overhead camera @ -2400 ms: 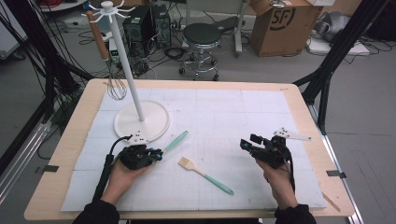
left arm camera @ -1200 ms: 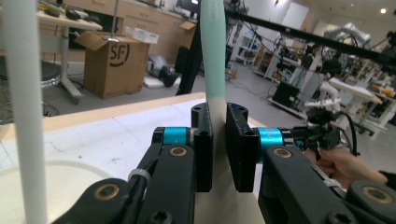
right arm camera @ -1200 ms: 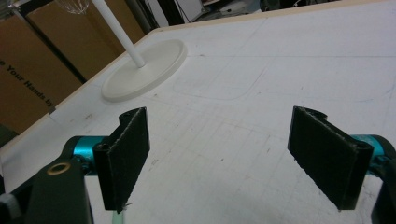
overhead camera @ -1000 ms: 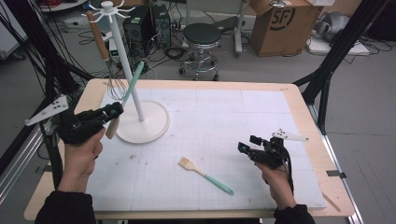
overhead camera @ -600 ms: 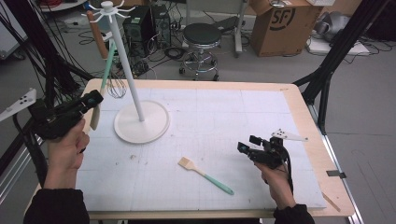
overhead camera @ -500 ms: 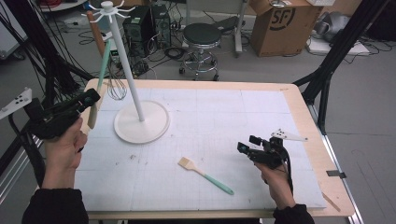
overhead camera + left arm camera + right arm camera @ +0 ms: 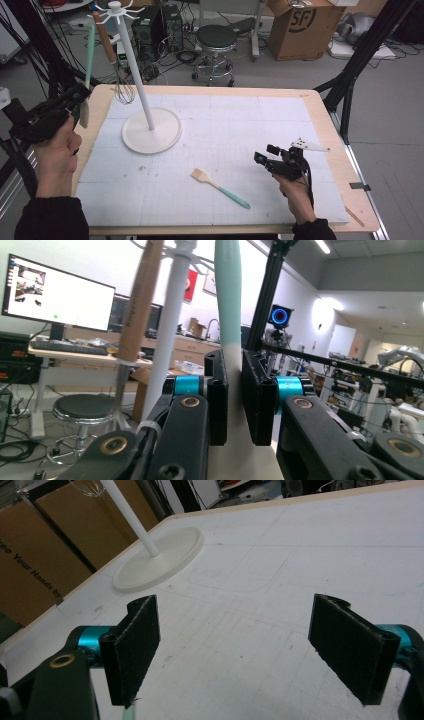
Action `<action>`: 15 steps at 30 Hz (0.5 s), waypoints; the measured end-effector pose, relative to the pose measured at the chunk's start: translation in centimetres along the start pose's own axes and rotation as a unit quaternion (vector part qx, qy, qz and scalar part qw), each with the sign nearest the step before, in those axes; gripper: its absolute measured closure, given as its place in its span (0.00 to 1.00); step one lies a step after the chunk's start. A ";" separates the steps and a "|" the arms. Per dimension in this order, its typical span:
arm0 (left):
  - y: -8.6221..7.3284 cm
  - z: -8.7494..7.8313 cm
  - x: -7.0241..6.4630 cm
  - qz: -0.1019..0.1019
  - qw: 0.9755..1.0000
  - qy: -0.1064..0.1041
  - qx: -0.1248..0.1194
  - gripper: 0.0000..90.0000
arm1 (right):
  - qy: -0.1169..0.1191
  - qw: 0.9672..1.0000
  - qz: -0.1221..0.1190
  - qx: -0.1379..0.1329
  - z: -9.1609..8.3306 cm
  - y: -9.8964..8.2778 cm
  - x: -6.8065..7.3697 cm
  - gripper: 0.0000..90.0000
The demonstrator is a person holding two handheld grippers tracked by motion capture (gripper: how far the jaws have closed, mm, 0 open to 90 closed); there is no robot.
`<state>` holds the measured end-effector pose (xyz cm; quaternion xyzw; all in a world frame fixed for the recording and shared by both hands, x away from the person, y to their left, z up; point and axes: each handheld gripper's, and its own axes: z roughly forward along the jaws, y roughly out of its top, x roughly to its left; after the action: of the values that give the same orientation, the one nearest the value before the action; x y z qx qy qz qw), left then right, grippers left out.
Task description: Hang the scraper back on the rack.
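Here, a white hanging stand (image 7: 150, 125) rises from its round base on the table (image 7: 320, 115), a wooden-handled whisk (image 7: 112, 55) dangling from one of its top hooks. A pastry brush (image 7: 218, 188) with a mint handle lies on the white mat near the front. The left gripper (image 7: 75, 97) is off the table's left edge, clamped on a mint-handled spatula (image 7: 89, 55) that stands upright just beside the whisk handle. The right gripper (image 7: 270, 157) hovers over the mat, jaws wide apart and empty.
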<state>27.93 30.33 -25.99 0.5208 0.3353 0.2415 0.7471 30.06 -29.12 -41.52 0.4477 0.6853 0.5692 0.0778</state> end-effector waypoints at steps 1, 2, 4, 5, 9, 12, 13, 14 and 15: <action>0.0 0.1 0.1 0.001 1.000 0.002 0.002 0.91 | 0.000 1.000 0.001 0.000 0.0 0.0 0.0 0.22; 0.0 0.2 0.2 0.000 1.000 0.004 0.002 0.91 | 0.000 1.000 0.001 0.000 0.0 0.0 0.0 0.22; -0.1 0.4 0.5 -0.001 1.000 0.010 0.002 0.91 | -0.001 1.000 -0.002 -0.001 0.1 0.0 -0.1 0.22; -0.1 0.5 0.6 -0.002 1.000 0.010 0.002 0.91 | -0.001 1.000 -0.001 0.000 0.0 0.0 0.0 0.22; -0.2 0.8 0.7 -0.002 1.000 0.013 -0.003 0.91 | -0.002 1.000 0.000 0.001 0.2 -0.1 0.0 0.22; -0.3 0.9 0.9 -0.002 1.000 0.012 -0.001 0.91 | -0.002 1.000 -0.002 0.003 0.3 -0.1 0.0 0.22; -0.3 1.0 0.9 -0.003 1.000 0.011 0.000 0.91 | -0.002 1.000 -0.002 0.003 0.2 -0.1 0.0 0.22; -0.3 1.0 0.9 -0.002 1.000 0.012 0.001 0.91 | -0.001 1.000 -0.001 0.003 0.2 -0.1 0.0 0.22; -0.3 1.0 1.0 -0.001 1.000 0.013 0.002 0.91 | 0.000 1.000 0.002 0.005 0.2 -0.1 0.0 0.22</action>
<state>29.32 30.27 -26.30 0.5186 0.3455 0.2472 0.7420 30.12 -28.96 -41.64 0.4496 0.6870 0.5659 0.0749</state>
